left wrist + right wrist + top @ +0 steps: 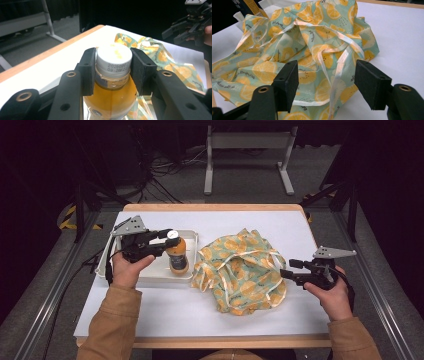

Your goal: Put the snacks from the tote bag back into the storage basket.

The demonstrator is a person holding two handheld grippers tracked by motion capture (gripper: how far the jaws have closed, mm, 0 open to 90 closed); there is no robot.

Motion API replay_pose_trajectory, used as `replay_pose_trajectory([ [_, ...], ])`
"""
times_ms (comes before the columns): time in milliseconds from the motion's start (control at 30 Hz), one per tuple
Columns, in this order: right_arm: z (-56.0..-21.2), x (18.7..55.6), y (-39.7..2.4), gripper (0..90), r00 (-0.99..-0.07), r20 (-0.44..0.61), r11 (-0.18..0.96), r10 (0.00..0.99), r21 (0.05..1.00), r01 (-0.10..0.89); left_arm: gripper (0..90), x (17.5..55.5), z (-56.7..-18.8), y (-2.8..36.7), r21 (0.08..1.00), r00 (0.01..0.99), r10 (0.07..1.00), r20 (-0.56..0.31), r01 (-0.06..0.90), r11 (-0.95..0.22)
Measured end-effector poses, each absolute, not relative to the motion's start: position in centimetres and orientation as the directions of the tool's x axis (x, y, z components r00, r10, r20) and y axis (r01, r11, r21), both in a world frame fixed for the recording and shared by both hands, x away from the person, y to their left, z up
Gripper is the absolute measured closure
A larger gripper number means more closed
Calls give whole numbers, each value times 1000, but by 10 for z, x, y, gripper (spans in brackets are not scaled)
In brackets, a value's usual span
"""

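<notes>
The right gripper (289, 269) stands with jaws wide and empty just beside the near right edge of the fruit-print cloth bag (243, 270), with the bag's pale ribbon handles (337, 67) lying loose in front of its pads; close it on the upper fabric layer or a handle at the bag's rim and lift to form a mouth. Beyond the bag, to its left, the left gripper (169, 240) clamps the white cap (114, 58) of the orange drink bottle (177, 257), which stands upright in the white tray (150, 272) just beside the bag. Keep the bottle vertical, carry it clear of the tray wall, and lower it base-first only once the bag mouth is held open.
</notes>
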State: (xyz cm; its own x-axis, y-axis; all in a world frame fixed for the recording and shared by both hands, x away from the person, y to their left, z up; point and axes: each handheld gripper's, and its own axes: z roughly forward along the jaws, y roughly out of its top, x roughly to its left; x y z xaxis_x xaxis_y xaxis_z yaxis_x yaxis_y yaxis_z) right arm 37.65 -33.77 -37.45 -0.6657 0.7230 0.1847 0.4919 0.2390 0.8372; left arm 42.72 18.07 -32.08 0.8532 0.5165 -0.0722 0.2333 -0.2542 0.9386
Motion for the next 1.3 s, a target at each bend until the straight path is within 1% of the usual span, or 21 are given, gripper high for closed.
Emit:
replay_pose_trajectory([
  [167, -375, 377, -337, 367, -665, 188, 238, 723, 836, 495, 585, 428, -327, 180, 931, 858, 509, -64, 236, -280],
  [367, -375, 377, -337, 365, -665, 190, 237, 722, 836, 496, 585, 431, -334, 182, 925, 859, 506, -76, 250, -286],
  [500, -375, 377, -337, 363, -664, 191, 236, 723, 835, 497, 585, 432, -338, 182, 923, 865, 498, -59, 237, -304],
  [600, -376, 377, -337, 362, -666, 191, 239, 722, 834, 498, 585, 432, -342, 182, 918, 868, 492, -71, 249, -307],
  [1000, -376, 377, -336, 360, -665, 194, 239, 721, 832, 501, 585, 431, -348, 180, 913, 873, 482, -72, 253, -321],
  [1233, -376, 377, -336, 359, -666, 191, 241, 721, 832, 500, 585, 429, -349, 179, 915, 876, 479, -63, 242, -322],
  [1300, -376, 377, -336, 358, -666, 192, 240, 721, 832, 500, 584, 429, -350, 179, 919, 877, 478, -49, 228, -323],
])
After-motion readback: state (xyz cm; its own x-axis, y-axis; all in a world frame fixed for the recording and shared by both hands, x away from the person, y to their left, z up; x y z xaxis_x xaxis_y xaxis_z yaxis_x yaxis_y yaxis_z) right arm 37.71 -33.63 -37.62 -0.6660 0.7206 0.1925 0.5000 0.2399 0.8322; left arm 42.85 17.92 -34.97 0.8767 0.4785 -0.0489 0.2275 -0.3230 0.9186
